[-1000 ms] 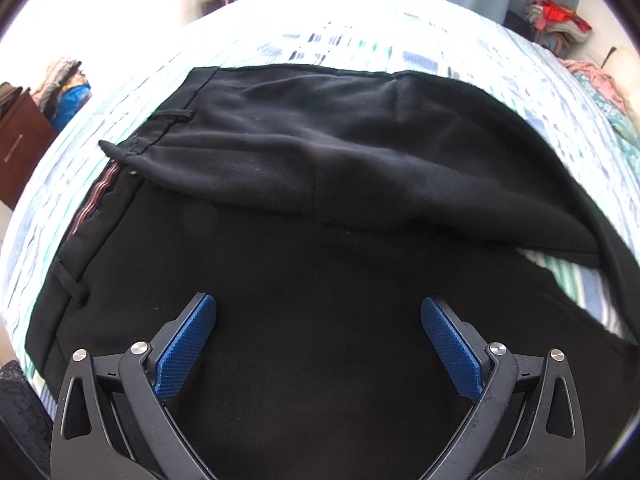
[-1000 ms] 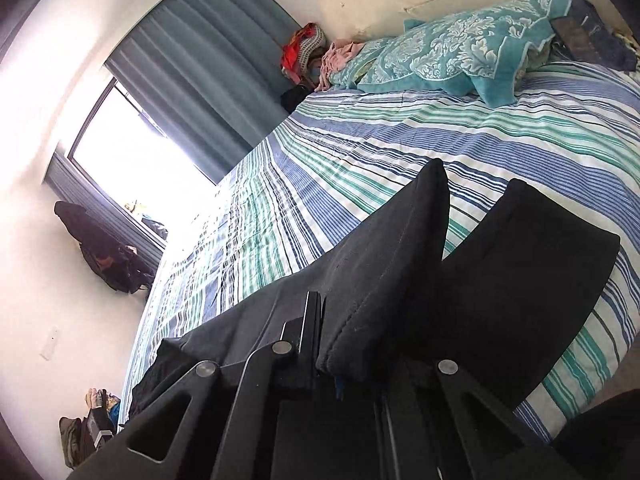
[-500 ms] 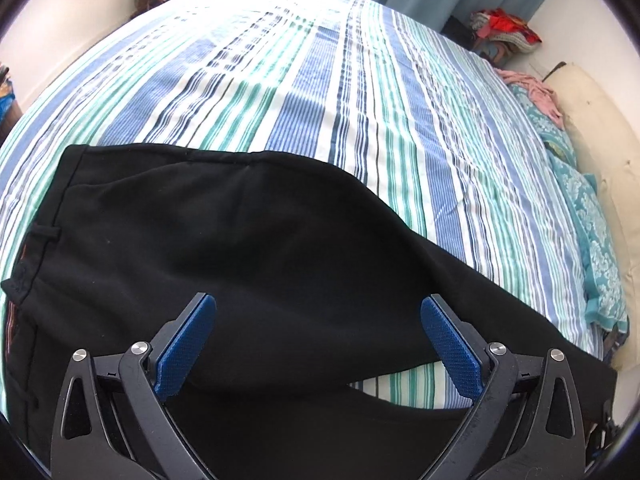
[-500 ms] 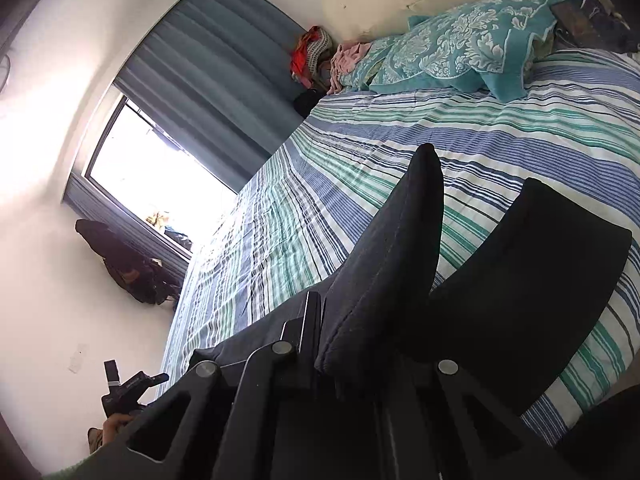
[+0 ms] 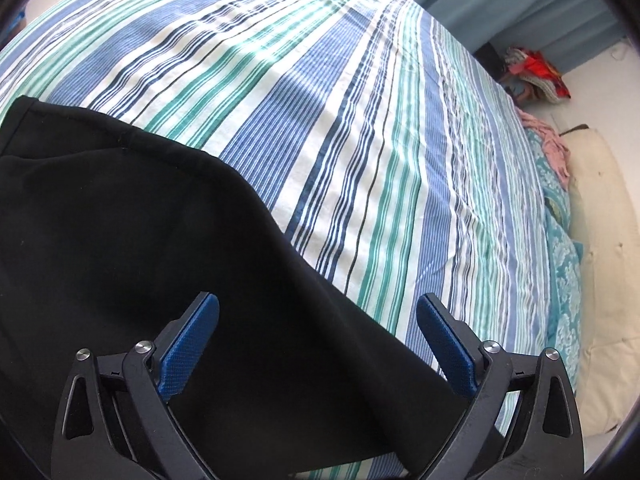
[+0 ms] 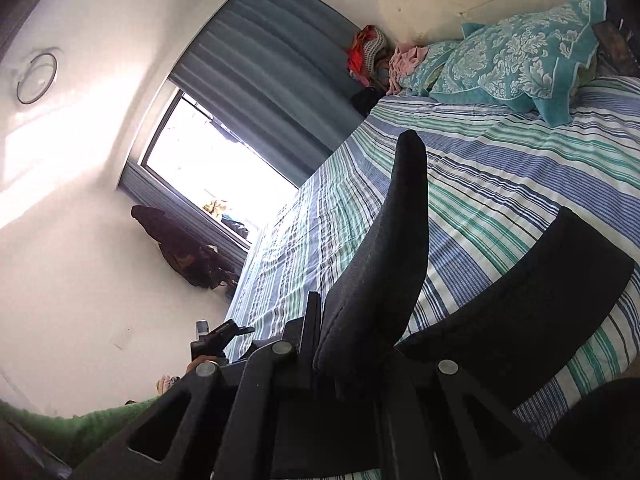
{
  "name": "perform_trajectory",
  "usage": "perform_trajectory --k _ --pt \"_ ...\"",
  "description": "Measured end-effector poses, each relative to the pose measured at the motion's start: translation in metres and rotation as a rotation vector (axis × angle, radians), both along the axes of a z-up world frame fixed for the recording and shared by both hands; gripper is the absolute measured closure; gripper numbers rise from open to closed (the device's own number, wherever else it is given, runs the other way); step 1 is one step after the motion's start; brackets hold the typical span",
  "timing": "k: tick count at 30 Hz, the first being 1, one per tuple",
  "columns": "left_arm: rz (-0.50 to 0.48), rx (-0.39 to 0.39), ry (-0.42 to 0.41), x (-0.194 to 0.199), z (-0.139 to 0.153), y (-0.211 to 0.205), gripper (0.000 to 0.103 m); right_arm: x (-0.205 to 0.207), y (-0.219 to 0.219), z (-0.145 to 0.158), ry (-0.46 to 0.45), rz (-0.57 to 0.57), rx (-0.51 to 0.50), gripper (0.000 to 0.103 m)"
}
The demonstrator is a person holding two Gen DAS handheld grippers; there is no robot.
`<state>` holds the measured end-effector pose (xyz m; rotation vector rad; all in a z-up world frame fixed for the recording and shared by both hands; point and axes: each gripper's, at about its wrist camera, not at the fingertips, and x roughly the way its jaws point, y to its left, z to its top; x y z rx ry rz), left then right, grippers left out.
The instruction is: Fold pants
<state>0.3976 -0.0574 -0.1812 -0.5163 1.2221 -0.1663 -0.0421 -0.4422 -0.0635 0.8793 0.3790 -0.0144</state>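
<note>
Lying across the striped bed (image 5: 360,140), black pants (image 5: 140,260) are mid-fold: right gripper (image 6: 352,360) clenches a leg end; left gripper (image 5: 318,344), jaws just narrowing, hovers empty above them. Next: carry that end waistward.

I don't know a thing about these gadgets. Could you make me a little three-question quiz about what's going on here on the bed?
1. True or false: the right gripper is shut on a fold of the black pants.
2. Which describes the left gripper? A) clamped on a pillow B) open above the pants, blue pads apart C) holding a curtain
3. Fill in: the pants lie on a ______ bedsheet.

Key
1. True. The cloth stands up out of the closed jaws.
2. B. Nothing is pinched; the jaws have just been closing a little, with the pants below them.
3. Striped (blue, green and white).
</note>
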Motion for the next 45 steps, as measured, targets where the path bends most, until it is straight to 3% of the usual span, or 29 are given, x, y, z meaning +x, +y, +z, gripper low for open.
perform_trajectory --k 2,3,4,5,9,13,15,17,20,23,26,35,41,43,45 --pt "0.019 -0.029 0.027 0.006 -0.003 0.004 0.046 -0.006 0.002 0.01 -0.05 0.04 0.008 0.097" --pt "0.027 -0.051 0.04 0.008 -0.004 0.007 0.059 -0.01 0.002 0.014 -0.081 0.062 0.019 0.097" --pt "0.035 -0.062 0.05 0.008 -0.004 0.012 0.087 -0.012 0.0 0.017 -0.108 0.081 0.033 0.097" --pt "0.051 -0.064 0.05 0.006 -0.001 0.018 0.094 -0.015 -0.003 0.019 -0.129 0.094 0.048 0.097" --pt "0.072 -0.194 -0.1 -0.032 0.045 0.053 0.094 -0.009 -0.02 0.014 -0.059 0.057 -0.002 0.097" --pt "0.038 -0.177 -0.296 -0.122 0.117 0.096 0.094 0.015 -0.046 0.009 -0.011 0.03 -0.031 0.097" --pt "0.031 -0.164 -0.328 -0.182 0.131 0.115 0.094 0.029 -0.059 0.007 0.017 0.038 -0.027 0.097" --pt "0.028 -0.154 -0.288 -0.233 0.118 0.128 0.093 0.041 -0.07 0.001 0.079 0.047 -0.049 0.097" --pt "0.034 -0.153 -0.151 -0.281 0.069 0.133 0.094 0.057 -0.085 -0.027 0.266 0.06 -0.09 0.097" --pt "0.039 -0.167 -0.042 -0.294 0.024 0.13 0.095 0.065 -0.093 -0.069 0.449 0.086 -0.084 0.097" --pt "0.037 -0.177 0.003 -0.294 0.009 0.125 0.095 0.068 -0.094 -0.094 0.565 0.106 -0.085 0.097" --pt "-0.005 -0.171 0.009 -0.294 0.007 0.119 0.095 0.064 -0.099 -0.09 0.624 0.083 -0.133 0.097" --pt "-0.071 -0.132 -0.032 -0.29 0.014 0.1 0.095 0.065 -0.102 -0.038 0.454 0.063 -0.333 0.097" --pt "-0.09 -0.111 0.007 -0.29 0.004 0.096 0.095 0.072 -0.11 -0.058 0.589 0.103 -0.37 0.097" --pt "-0.094 -0.116 0.034 -0.291 -0.002 0.095 0.095 0.072 -0.12 -0.091 0.738 0.138 -0.321 0.097"
